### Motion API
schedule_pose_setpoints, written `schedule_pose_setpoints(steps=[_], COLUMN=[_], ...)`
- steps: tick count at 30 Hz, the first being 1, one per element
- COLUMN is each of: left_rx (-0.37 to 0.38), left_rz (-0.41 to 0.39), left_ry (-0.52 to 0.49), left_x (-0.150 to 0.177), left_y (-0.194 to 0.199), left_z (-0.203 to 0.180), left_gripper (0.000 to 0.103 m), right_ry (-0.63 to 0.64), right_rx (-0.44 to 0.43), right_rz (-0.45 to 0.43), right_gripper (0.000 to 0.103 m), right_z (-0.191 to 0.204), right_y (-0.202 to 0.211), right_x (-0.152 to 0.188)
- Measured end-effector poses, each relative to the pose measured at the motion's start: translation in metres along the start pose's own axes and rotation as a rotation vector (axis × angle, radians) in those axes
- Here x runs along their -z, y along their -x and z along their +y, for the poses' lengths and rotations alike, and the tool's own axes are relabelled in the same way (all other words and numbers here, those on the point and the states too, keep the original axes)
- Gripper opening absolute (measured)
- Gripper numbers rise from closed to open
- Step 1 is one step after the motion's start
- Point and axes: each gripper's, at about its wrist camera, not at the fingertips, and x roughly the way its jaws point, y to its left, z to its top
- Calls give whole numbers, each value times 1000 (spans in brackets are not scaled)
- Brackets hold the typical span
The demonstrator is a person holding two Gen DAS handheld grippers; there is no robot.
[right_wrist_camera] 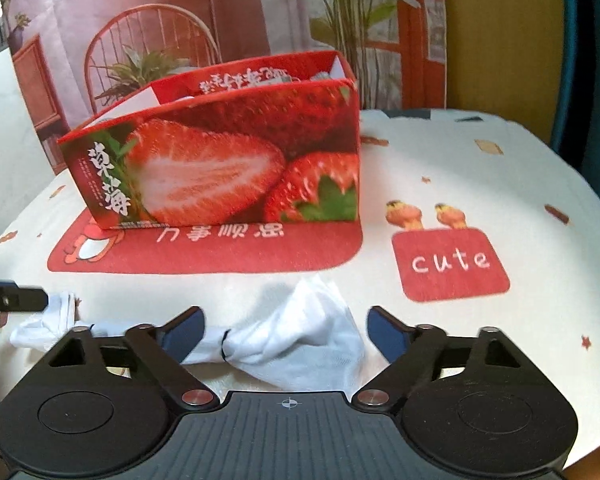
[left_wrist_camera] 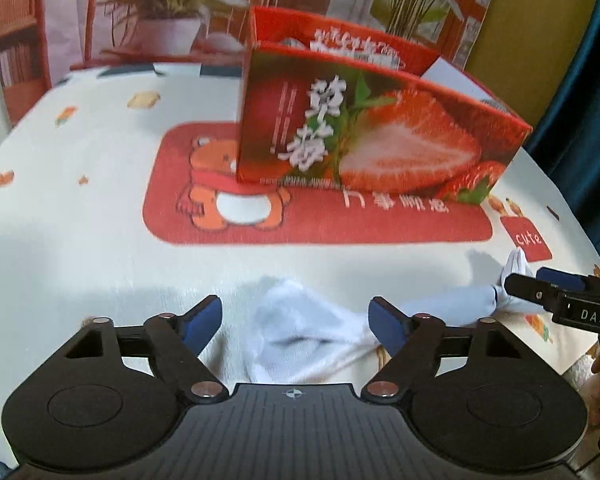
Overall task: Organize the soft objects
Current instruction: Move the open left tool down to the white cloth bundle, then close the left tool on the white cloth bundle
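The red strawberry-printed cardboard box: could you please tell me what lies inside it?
The red strawberry-printed cardboard box is open-topped; only pale scraps show above its rim. Its front wall hides everything else inside.

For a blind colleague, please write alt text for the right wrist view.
The right claw, open, hovers over a white sock that lies on a cream tablecloth with cartoon prints. Behind the sock stands an open red strawberry box on a red printed patch. At the left edge, the tip of the left claw is at the sock's other end.
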Motion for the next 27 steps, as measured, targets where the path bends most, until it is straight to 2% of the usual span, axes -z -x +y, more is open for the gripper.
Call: schedule_pose_setpoints(steps=[4,8,14,16,19,20,21,24,27], left_rx=[22,20,17,9,-5,-12,-15,-14,-17], left_rz=[33,66,40,27,7,1,-5,-19,-27], left_ry=[-4,-9,-3,-1,14,20,28,50,48], left_x=[3,8,9,9,6,6,5,4,4], left_y=[-6,-14,-16,-17,-17,-16,-16,-16,-17], left_z=[0,-1,2,3,8,9,12,16,17], left_gripper=[81,81,80,75,62,54,51,43,41], right_ry=[9,21,76,82,85,91,94,93,90], right_rx=[-8,-15,-5,-7,-12,-15,-19,-32,-42], right_rz=[6,31,36,31,25,25,25,25,25], right_gripper=[77,69,62,59,52,44,42,38,35], right_z=[1,4,9,10,11,12,13,12,12], right_y=[-2,-7,-14,-16,-18,-19,-20,-22,-24], right_x=[2,6,11,10,9,8,8,6,5])
